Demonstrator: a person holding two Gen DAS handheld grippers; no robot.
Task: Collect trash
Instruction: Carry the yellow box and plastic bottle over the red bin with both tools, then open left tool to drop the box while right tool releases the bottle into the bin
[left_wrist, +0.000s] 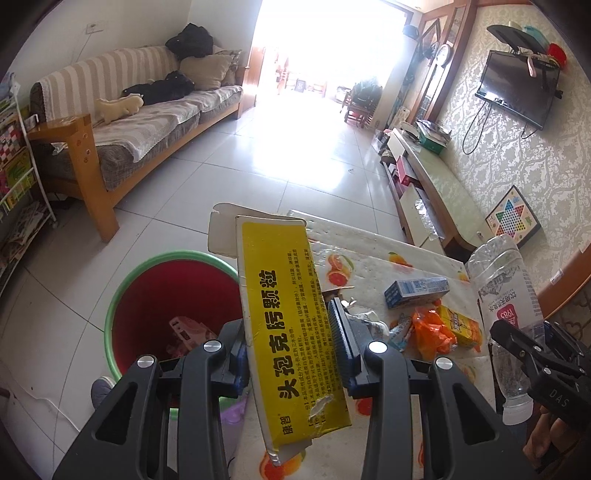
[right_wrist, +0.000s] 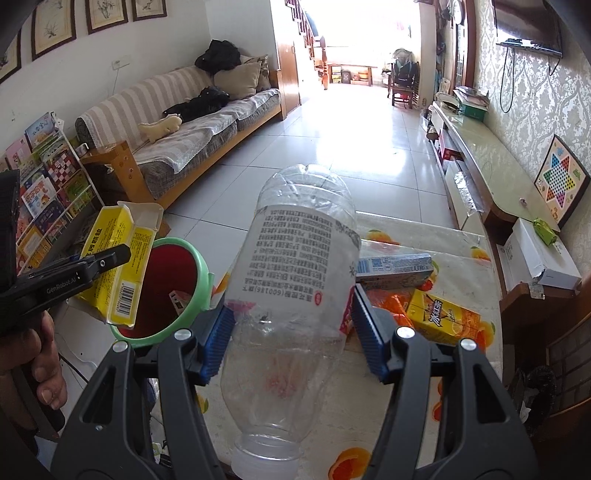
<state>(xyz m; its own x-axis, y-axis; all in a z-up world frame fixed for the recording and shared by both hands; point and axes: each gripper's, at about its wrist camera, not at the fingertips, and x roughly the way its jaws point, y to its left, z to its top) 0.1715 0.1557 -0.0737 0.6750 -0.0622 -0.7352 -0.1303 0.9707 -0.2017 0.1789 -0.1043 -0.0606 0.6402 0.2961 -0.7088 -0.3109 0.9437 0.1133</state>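
Bin (left_wrist: 170, 295) mouth open, box edge overlapping rim; litter (left_wrist: 430, 325) crowds table (left_wrist: 373, 254), far strip seemingly bare.

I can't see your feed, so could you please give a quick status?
Left gripper shut on yellow box, beside bin. Right gripper shut on plastic bottle. Nothing blocking bin.

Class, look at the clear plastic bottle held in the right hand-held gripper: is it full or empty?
Empty. The bottle is see-through with no liquid showing inside, and its neck end points toward the camera; whether a cap is on cannot be told.
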